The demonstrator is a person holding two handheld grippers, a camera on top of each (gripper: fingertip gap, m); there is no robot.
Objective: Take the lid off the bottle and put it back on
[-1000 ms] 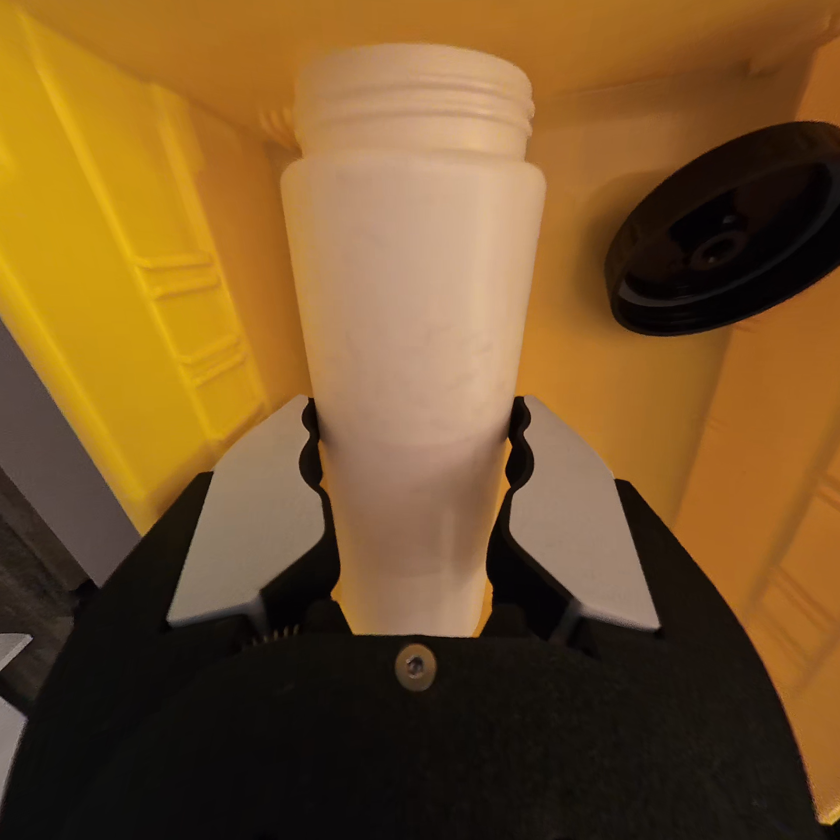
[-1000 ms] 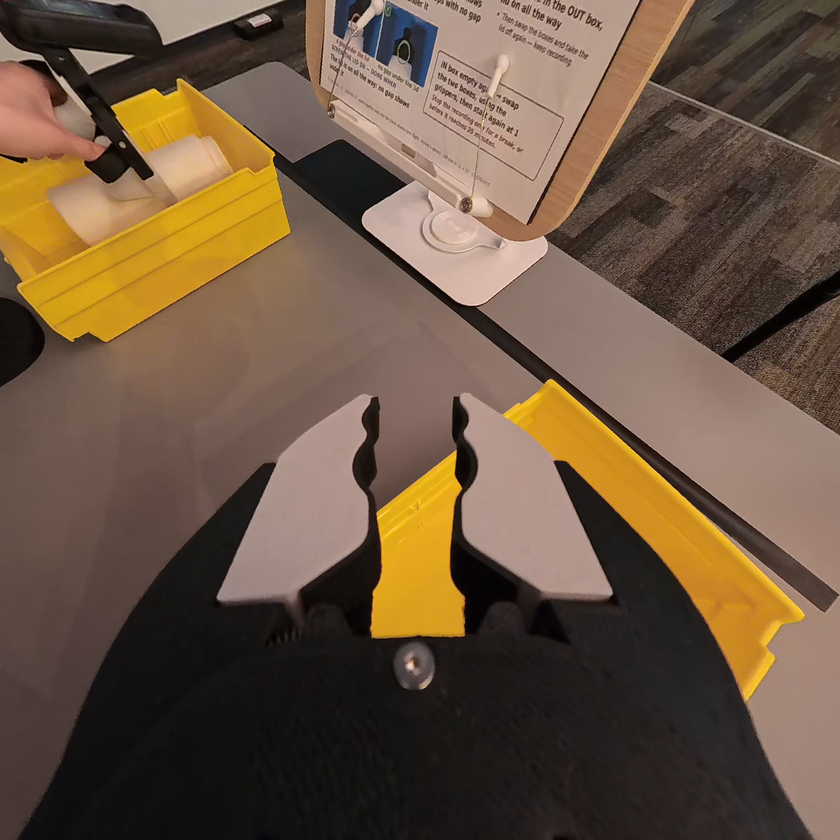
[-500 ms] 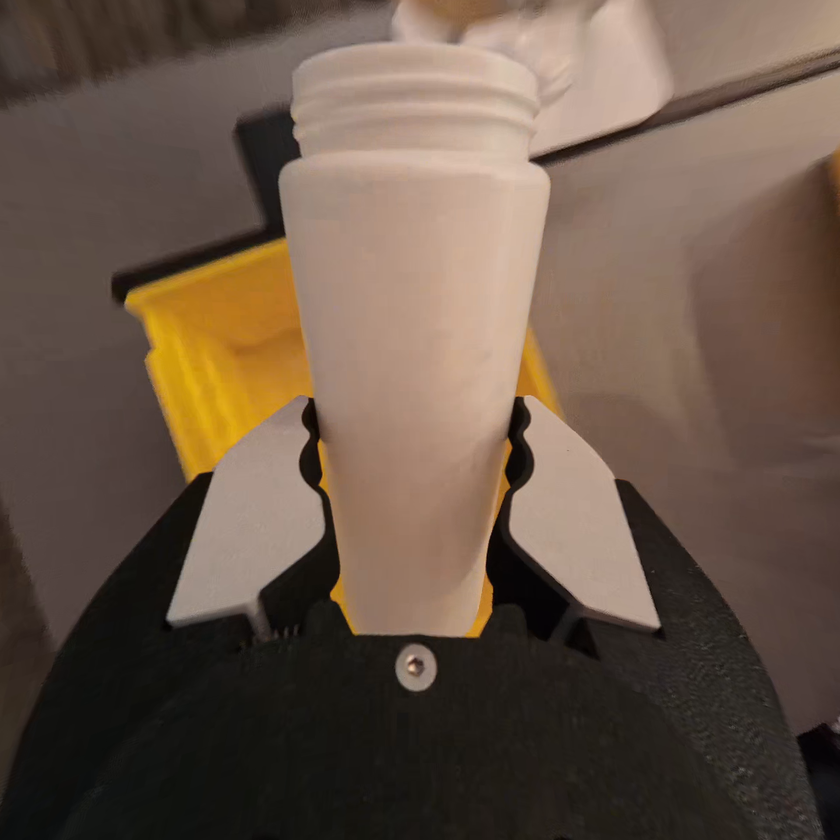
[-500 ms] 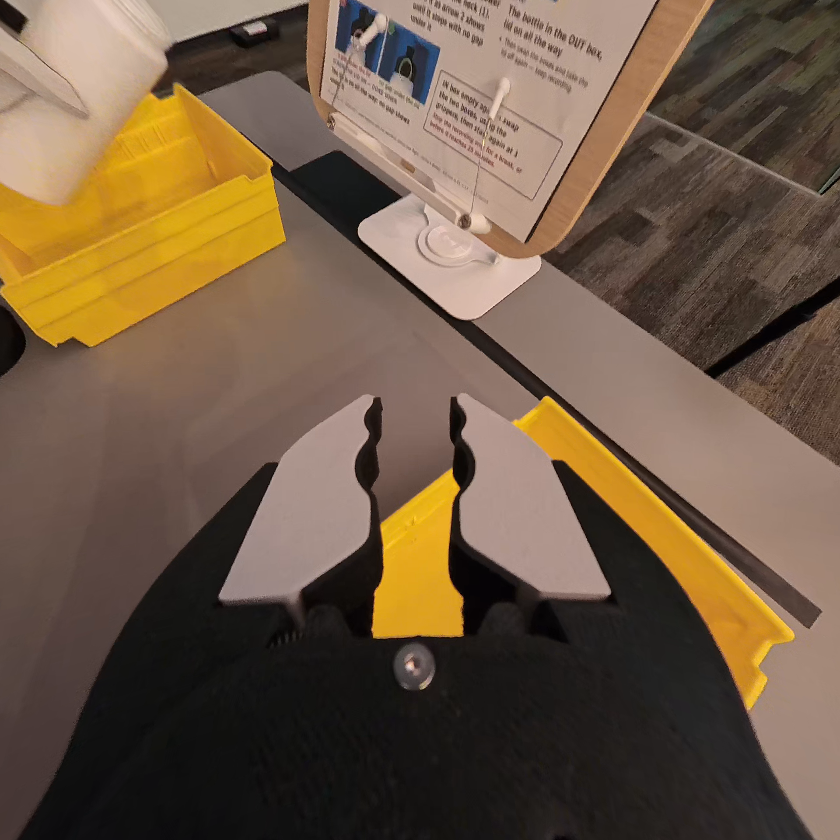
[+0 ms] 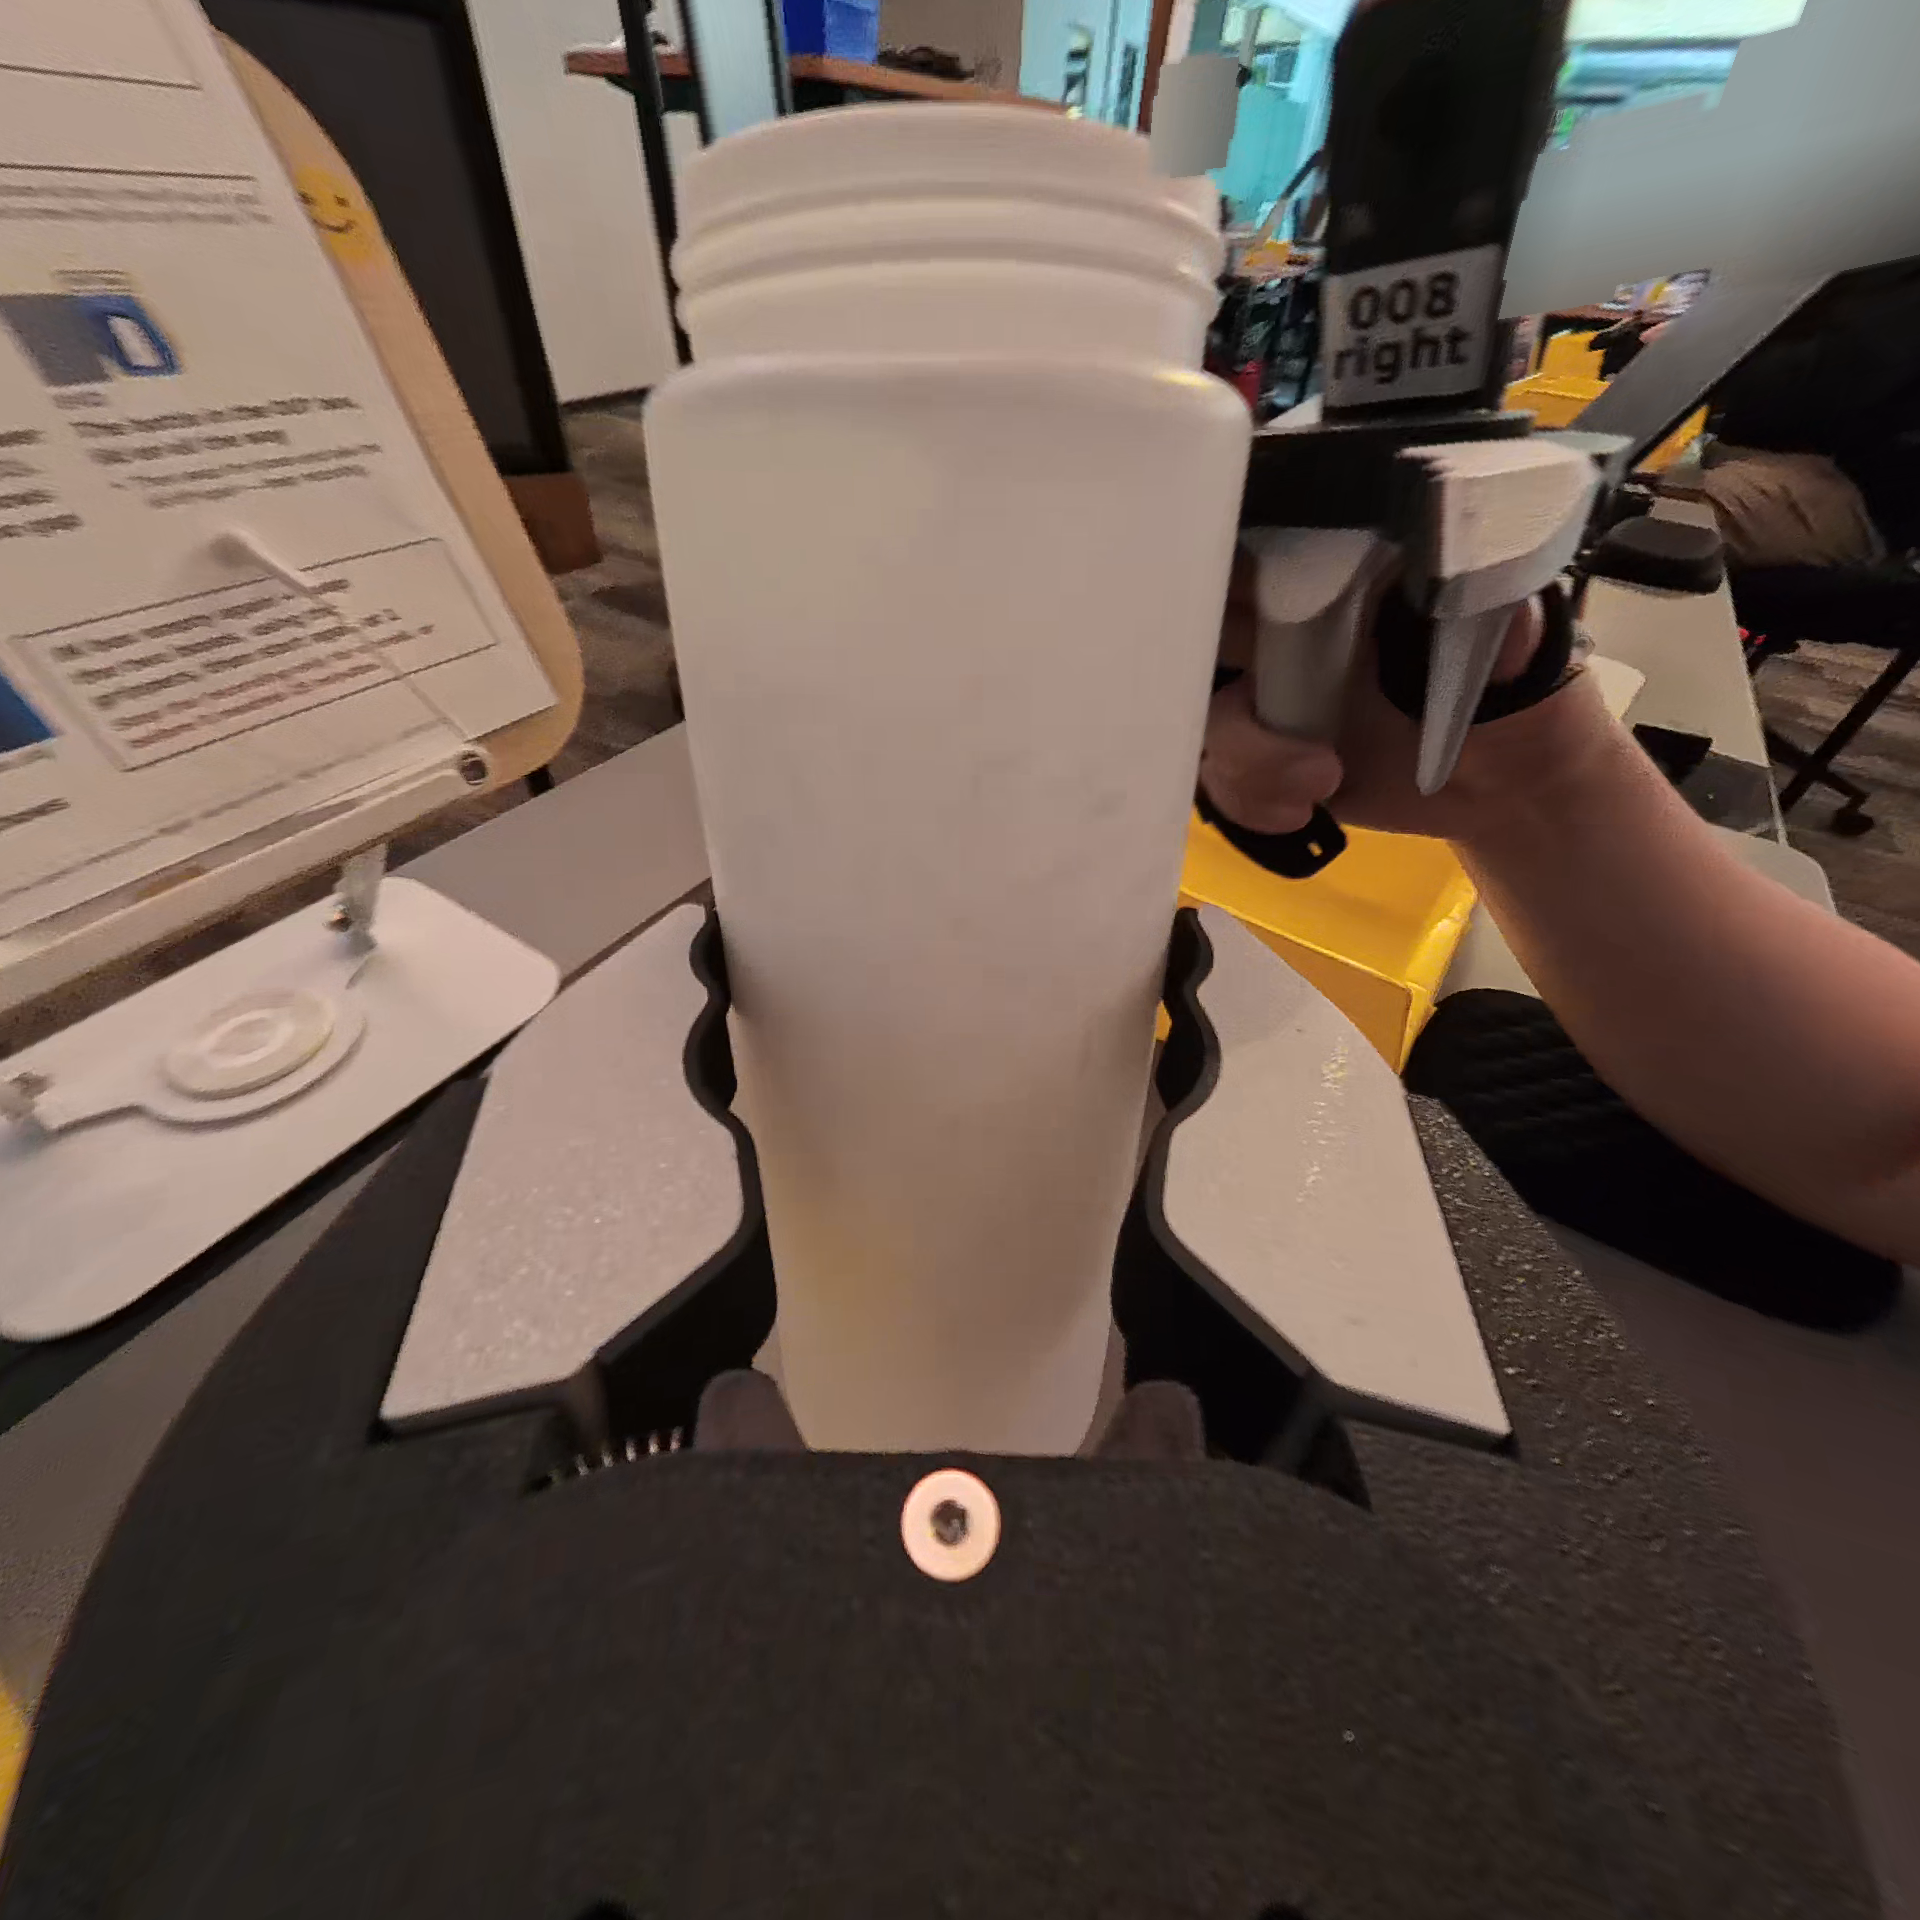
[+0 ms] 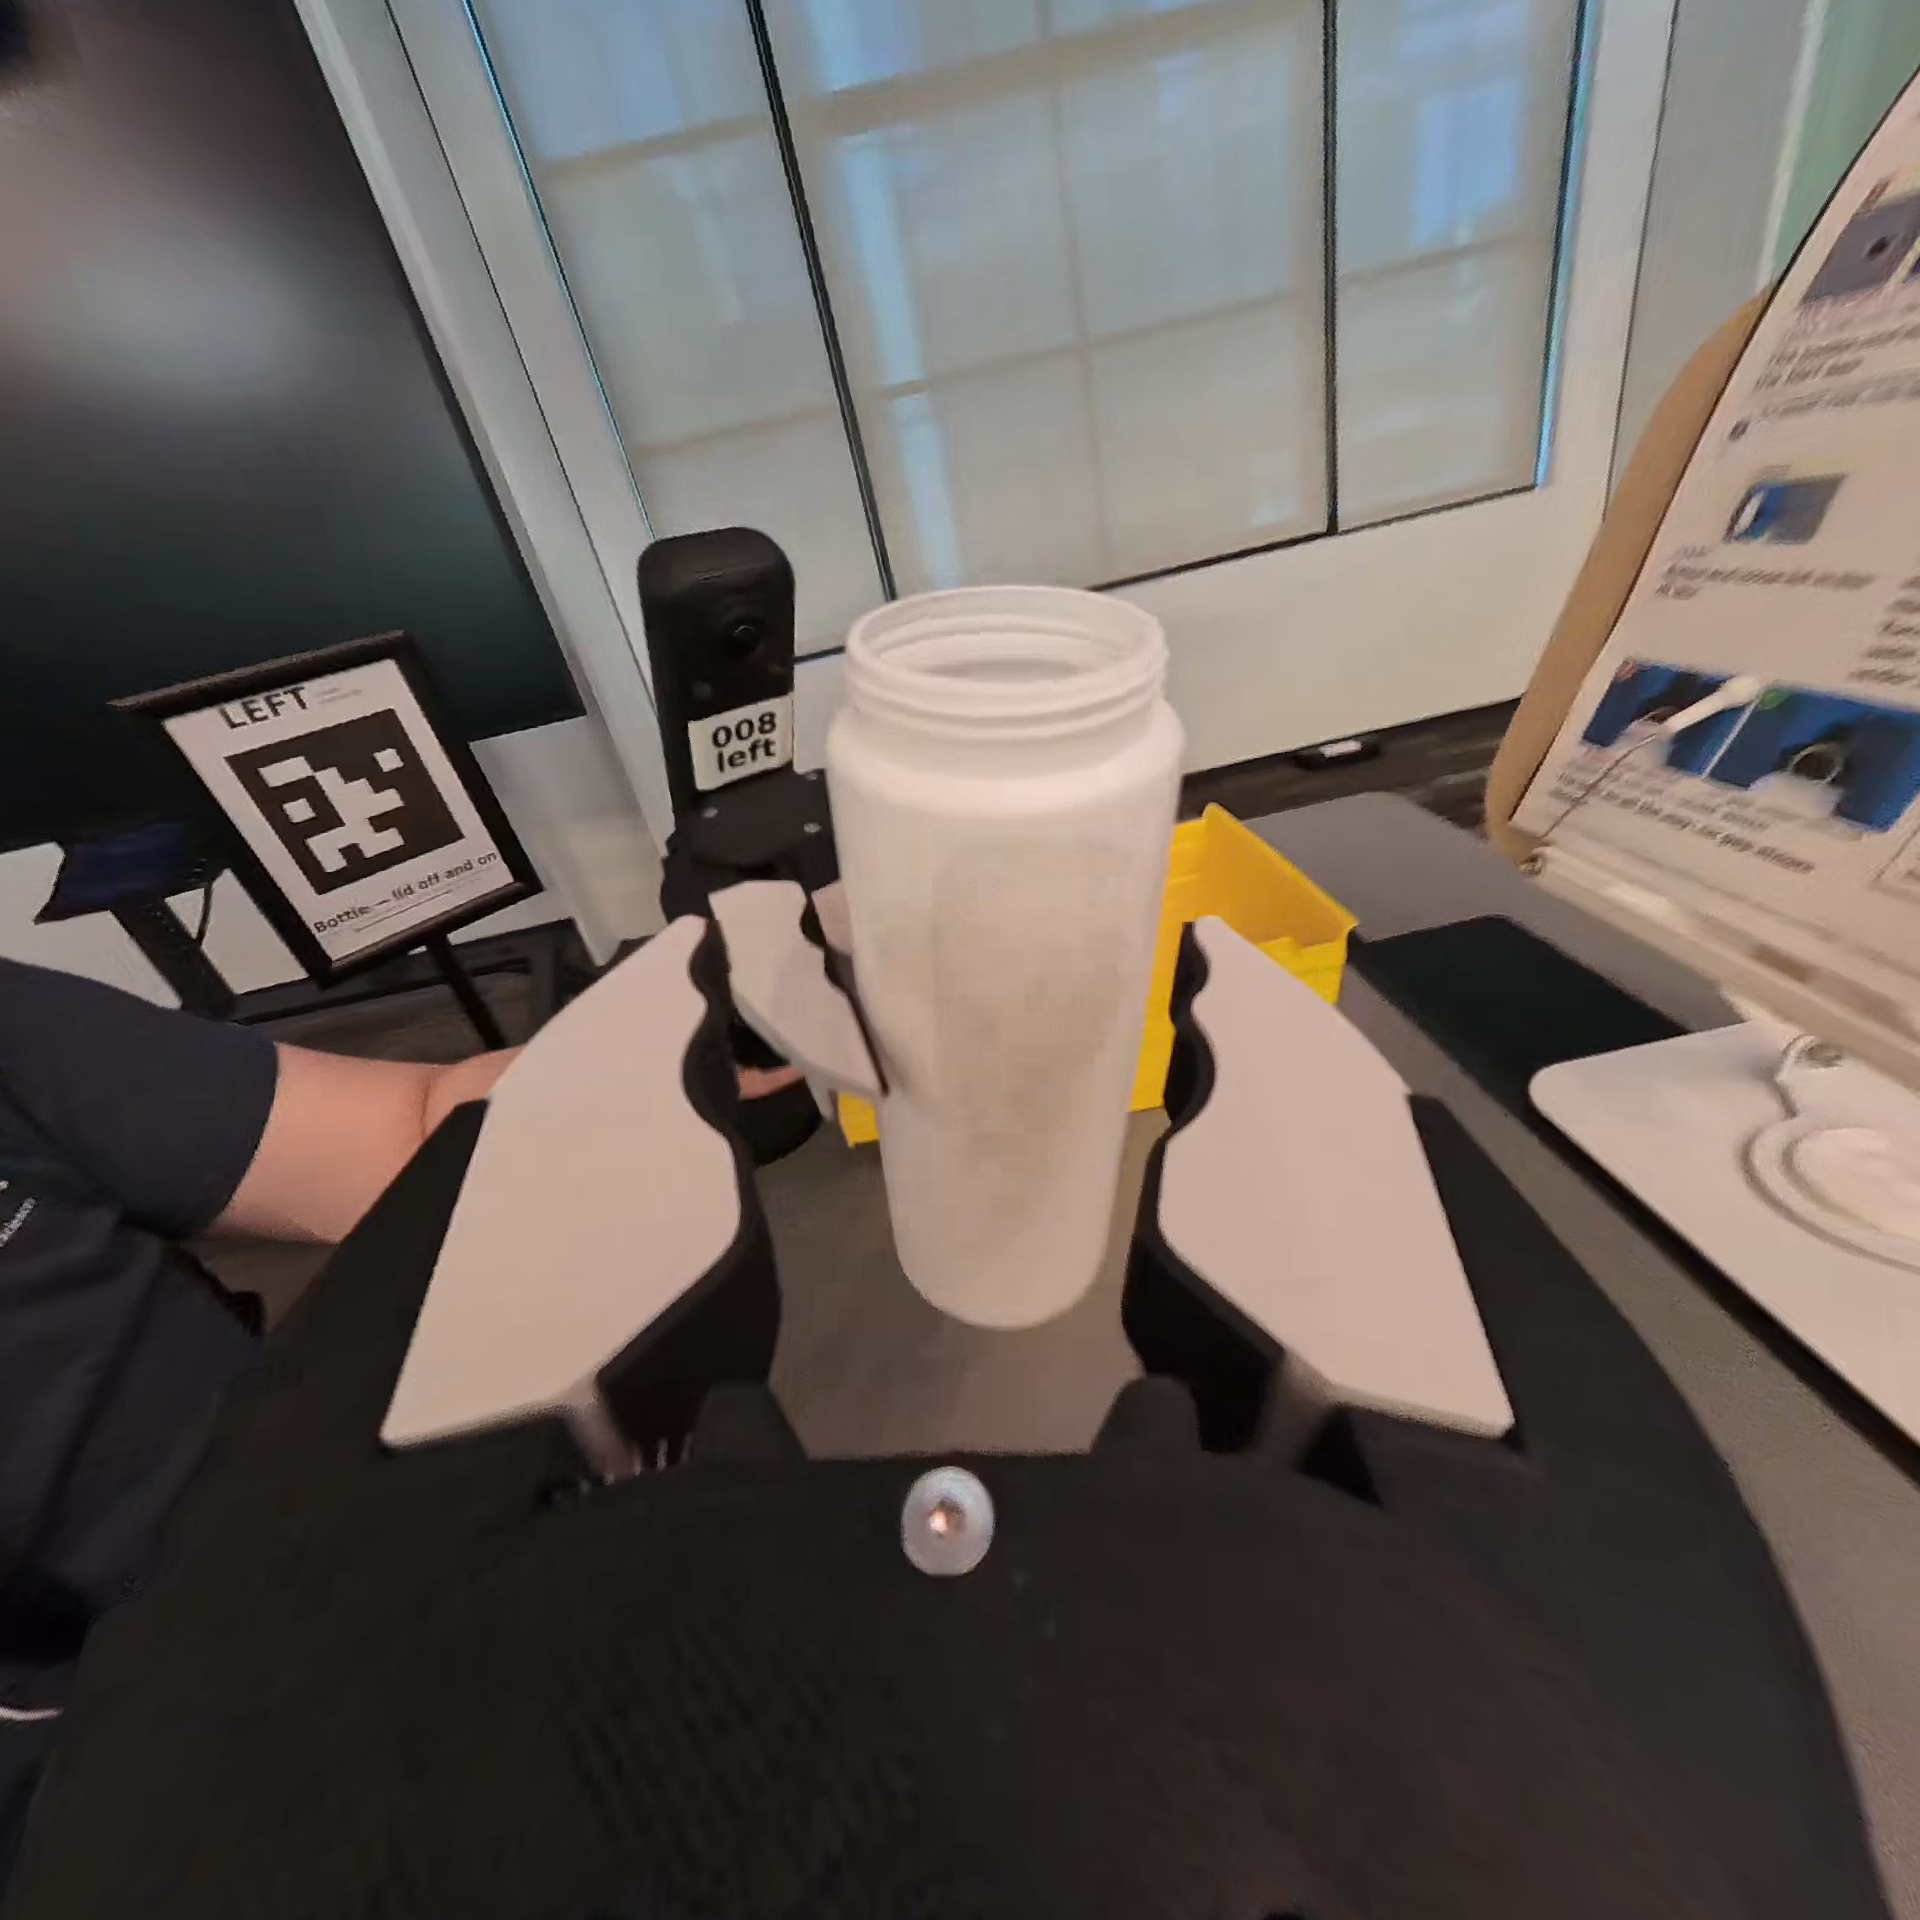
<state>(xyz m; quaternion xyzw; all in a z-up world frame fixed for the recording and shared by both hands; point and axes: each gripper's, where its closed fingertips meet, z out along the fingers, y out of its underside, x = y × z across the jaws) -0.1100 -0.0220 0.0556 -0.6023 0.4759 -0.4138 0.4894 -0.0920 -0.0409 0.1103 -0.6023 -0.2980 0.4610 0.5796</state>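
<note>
A white bottle (image 5: 951, 779) with an open threaded neck and no lid stands upright in my left gripper (image 5: 948, 925), which is shut on its lower body. In the right wrist view the bottle (image 6: 1003, 935) hangs above the grey table, and a left gripper finger (image 6: 800, 997) clamps it from the left. My right gripper (image 6: 945, 935) is open wide and empty, with the bottle framed between its fingers without touching them. The right gripper also shows in the left wrist view (image 5: 1366, 748), hand-held just right of the bottle. No lid is in view.
An instruction board on a white stand (image 5: 208, 520) is beside the bottle and also shows in the right wrist view (image 6: 1766, 675). A yellow bin (image 6: 1257, 935) sits on the table behind the bottle. A framed marker sign (image 6: 332, 800) stands at the left. A black pad (image 5: 1621, 1153) lies under the forearm.
My left gripper has lifted the bottle out of the yellow bin and turned it upright. My right gripper has opened wider and swung up from the table to face the bottle.
</note>
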